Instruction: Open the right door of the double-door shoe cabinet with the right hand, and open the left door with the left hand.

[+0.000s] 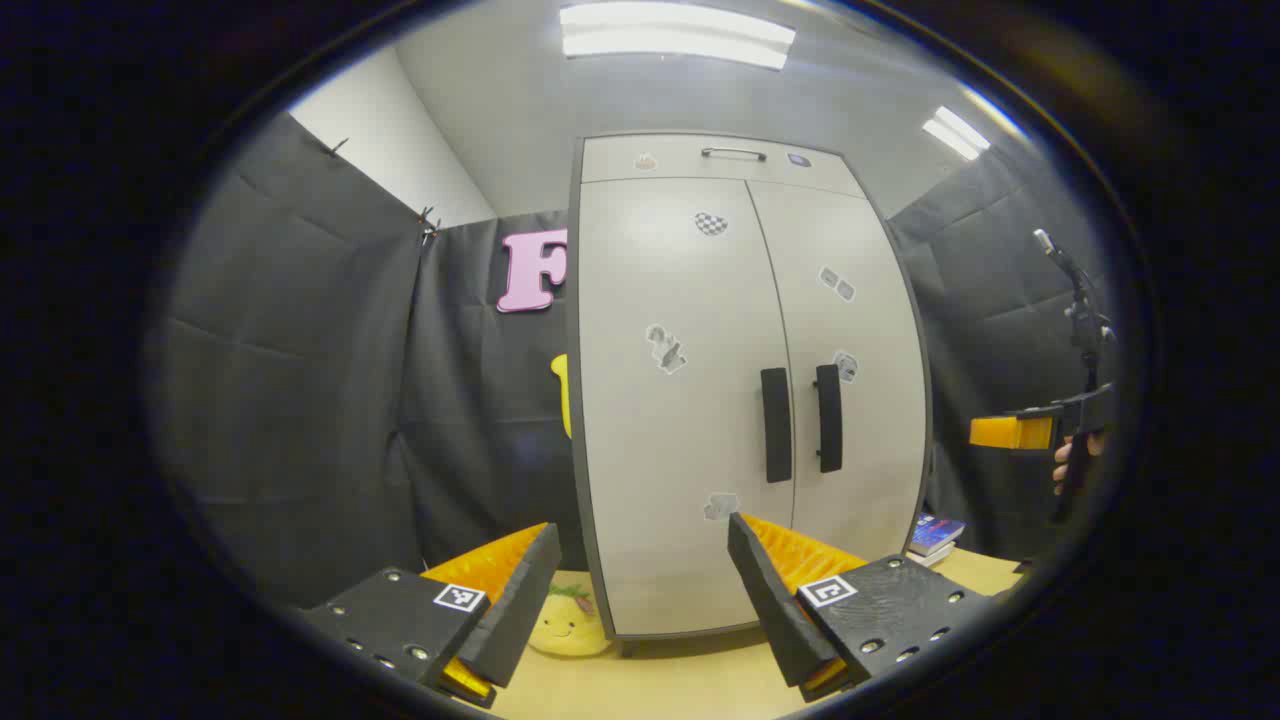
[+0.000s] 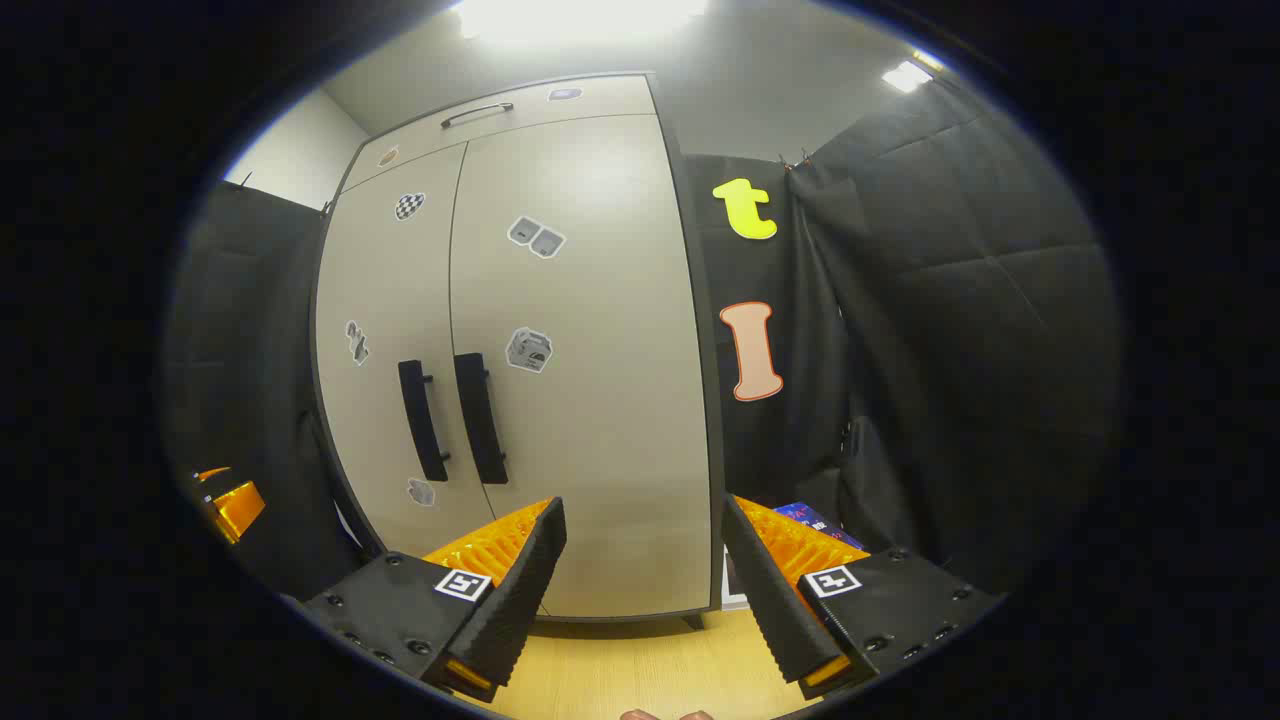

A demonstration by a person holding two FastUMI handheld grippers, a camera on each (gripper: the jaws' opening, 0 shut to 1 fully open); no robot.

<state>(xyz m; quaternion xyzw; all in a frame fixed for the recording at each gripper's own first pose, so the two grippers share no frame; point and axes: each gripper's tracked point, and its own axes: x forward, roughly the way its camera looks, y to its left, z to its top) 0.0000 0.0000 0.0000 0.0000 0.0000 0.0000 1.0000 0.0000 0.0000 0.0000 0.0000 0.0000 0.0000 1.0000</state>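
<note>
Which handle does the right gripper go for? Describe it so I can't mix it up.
Find the tall pale shoe cabinet on the wooden table. Two dark vertical handles flank its centre seam; take the right door handle, beside the cube-like sticker, not the left door handle.

Open space lay before the closed cabinet (image 1: 700, 400); a plush toy (image 1: 570, 622) and books (image 1: 935, 535) flanked its base.

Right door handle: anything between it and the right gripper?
Nothing visible. The right gripper is open, short of the closed cabinet, and the right door handle shows unobstructed up and left of its fingers.
</note>
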